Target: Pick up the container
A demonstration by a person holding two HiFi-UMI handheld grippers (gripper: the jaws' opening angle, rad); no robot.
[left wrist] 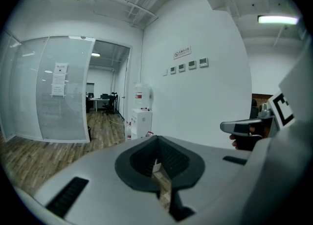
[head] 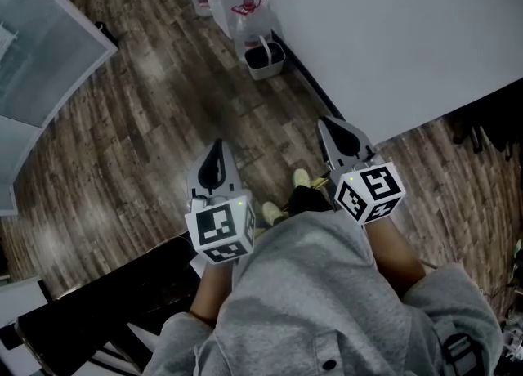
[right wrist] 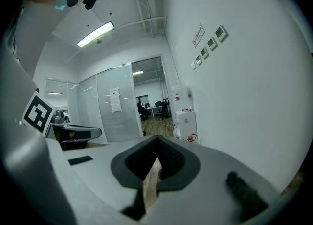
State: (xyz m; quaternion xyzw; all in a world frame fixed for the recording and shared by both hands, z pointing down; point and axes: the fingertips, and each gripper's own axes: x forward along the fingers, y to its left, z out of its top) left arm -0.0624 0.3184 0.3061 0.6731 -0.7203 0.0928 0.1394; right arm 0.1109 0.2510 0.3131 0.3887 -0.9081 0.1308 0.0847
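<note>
I hold both grippers at waist height over a wooden floor. In the head view my left gripper (head: pixel 216 152) and my right gripper (head: pixel 335 127) each taper to a closed point with nothing in them. The left gripper view shows its jaws (left wrist: pixel 157 140) meeting and holding nothing, and the right gripper (left wrist: pixel 240 127) at the side. The right gripper view shows its jaws (right wrist: pixel 156 139) shut and empty too. A small white bin (head: pixel 265 58) and a clear water jug (head: pixel 250 24) with a red handle stand by the wall, well ahead of both grippers.
A white wall (head: pixel 392 31) runs along the right, and a glass partition (head: pixel 41 47) stands at the left. A white water dispenser (left wrist: pixel 141 117) stands beside the wall near an open doorway. Dark furniture (head: pixel 90 313) is at my lower left. My shoes (head: pixel 301 178) show below.
</note>
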